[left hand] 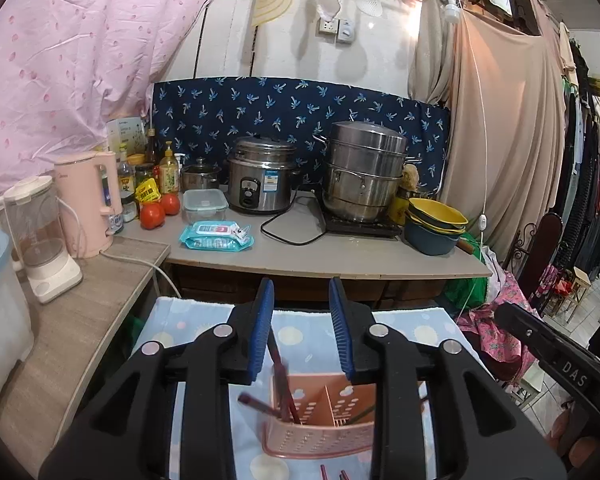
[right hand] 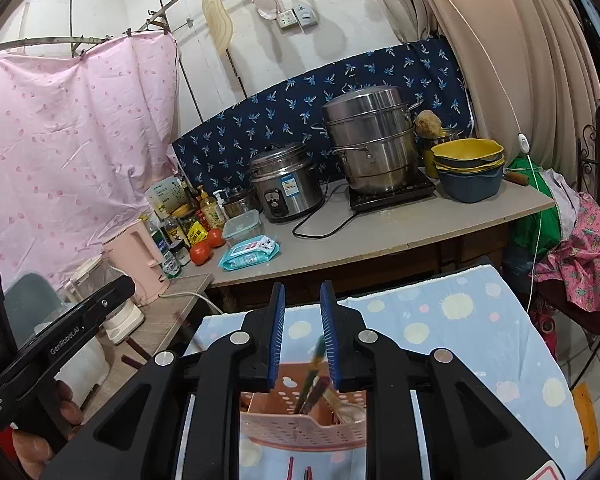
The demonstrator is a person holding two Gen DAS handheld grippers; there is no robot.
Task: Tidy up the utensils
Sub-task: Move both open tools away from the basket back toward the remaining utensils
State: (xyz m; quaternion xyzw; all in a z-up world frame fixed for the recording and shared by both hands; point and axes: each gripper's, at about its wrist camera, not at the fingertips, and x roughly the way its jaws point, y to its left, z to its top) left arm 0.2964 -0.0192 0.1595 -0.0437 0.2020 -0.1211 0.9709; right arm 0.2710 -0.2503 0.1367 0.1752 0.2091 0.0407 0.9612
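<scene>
A pink perforated utensil holder (left hand: 320, 428) with compartments stands on a blue dotted cloth (left hand: 412, 332). My left gripper (left hand: 302, 328) is open above it; dark red chopsticks (left hand: 282, 380) lean in its left compartment, just below the left pad, not gripped. In the right wrist view my right gripper (right hand: 303, 328) is open above the holder (right hand: 300, 424). A green-handled utensil (right hand: 312, 372) and dark sticks stand in the holder's middle compartment between the pads, apart from them. More red chopstick ends (right hand: 290, 468) lie on the cloth in front.
A counter (left hand: 340, 252) behind holds a rice cooker (left hand: 260, 176), a steamer pot (left hand: 364, 168), stacked bowls (left hand: 436, 224), a wipes pack (left hand: 216, 236), tomatoes and bottles. A pink kettle (left hand: 88, 200) and a blender (left hand: 40, 236) stand at left. Clothes hang at right.
</scene>
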